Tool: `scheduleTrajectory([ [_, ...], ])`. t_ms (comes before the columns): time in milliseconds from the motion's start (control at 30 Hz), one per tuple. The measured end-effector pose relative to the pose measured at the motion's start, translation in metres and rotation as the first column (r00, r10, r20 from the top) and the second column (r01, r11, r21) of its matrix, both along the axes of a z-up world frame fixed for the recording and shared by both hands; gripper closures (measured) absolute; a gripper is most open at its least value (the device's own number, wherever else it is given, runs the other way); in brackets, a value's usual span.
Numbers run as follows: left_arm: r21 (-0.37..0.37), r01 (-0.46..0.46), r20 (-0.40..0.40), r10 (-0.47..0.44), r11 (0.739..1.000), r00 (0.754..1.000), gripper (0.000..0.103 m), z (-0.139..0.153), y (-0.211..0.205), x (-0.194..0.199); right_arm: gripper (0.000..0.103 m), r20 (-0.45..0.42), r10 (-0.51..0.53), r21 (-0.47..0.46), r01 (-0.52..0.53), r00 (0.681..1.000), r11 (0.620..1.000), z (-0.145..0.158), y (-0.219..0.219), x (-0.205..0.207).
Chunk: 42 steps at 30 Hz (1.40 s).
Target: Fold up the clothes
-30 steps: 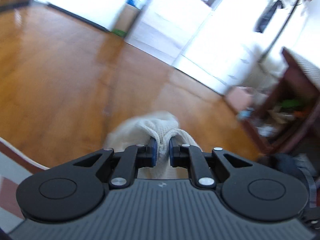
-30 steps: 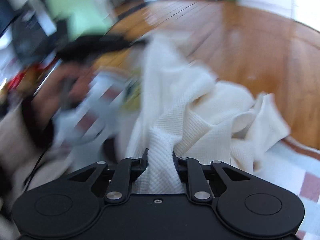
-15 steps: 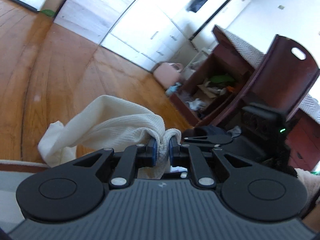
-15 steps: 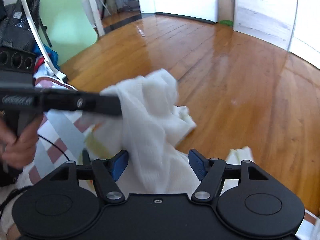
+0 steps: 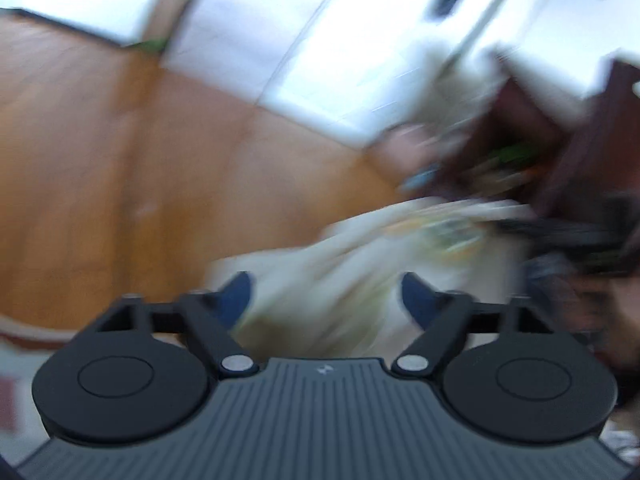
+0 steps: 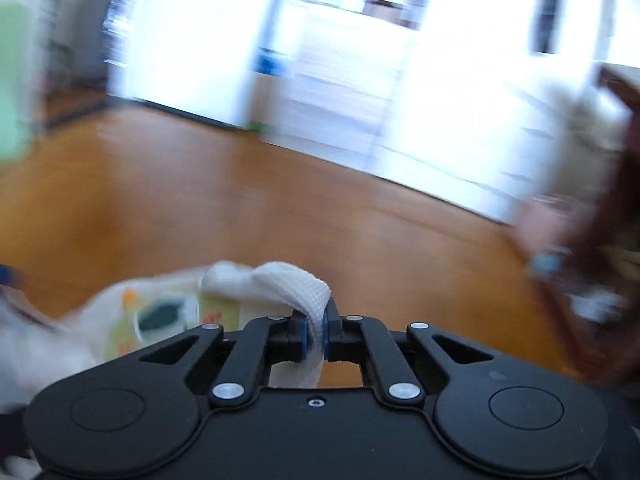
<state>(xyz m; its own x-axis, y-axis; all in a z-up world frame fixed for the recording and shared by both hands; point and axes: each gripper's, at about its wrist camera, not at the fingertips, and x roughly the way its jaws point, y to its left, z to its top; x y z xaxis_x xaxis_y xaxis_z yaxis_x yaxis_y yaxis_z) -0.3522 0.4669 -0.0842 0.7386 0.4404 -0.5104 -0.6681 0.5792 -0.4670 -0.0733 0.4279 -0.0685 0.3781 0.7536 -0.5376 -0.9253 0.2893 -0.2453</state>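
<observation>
Left wrist view: left tongs (image 5: 326,294) spread wide, cream garment (image 5: 352,280) lying blurred between the fingers. Right tongs (image 6: 316,330) clamp a white ribbed fold of the garment above the wooden floor (image 6: 200,200).

Both views are smeared by motion blur. In the left wrist view the cream garment (image 5: 352,264) is just a streak, its print unreadable, and the dark furniture (image 5: 560,152) is a blob. The garment's left end runs off the right wrist frame.
</observation>
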Motion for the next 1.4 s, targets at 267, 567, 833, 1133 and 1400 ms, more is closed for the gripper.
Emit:
scheduleTrajectory([
  [267,-0.188,0.074,0.016,-0.072,0.979,0.997,0.021,-0.059,0.018,0.043,0.096,0.086,-0.178,-0.106,0.186,0.98,0.977,-0.029,-0.037,0.036],
  [567,-0.23,0.185,0.041,-0.18,0.955,0.983,0.022,-0.072,0.034,0.103,0.096,0.148,-0.287,-0.339,0.321,0.946,0.884,-0.108,-0.054,0.093],
  [833,-0.481,0.206,0.066,-0.199,0.852,0.978,0.02,-0.128,0.072,0.172,0.096,0.107,-0.234,-0.3,0.255,0.966,0.919,-0.098,-0.058,0.097],
  [1133,-0.45,0.21,0.14,-0.164,0.868,0.977,0.082,-0.136,0.049,0.196,0.096,-0.049,0.067,-0.146,-0.073,0.997,0.987,-0.082,-0.093,0.061],
  [1400,-0.005,0.062,0.039,-0.062,0.998,0.997,0.087,-0.021,0.021,0.124,0.096,-0.212,0.106,0.173,-0.069,0.971,0.983,0.008,-0.114,0.042],
])
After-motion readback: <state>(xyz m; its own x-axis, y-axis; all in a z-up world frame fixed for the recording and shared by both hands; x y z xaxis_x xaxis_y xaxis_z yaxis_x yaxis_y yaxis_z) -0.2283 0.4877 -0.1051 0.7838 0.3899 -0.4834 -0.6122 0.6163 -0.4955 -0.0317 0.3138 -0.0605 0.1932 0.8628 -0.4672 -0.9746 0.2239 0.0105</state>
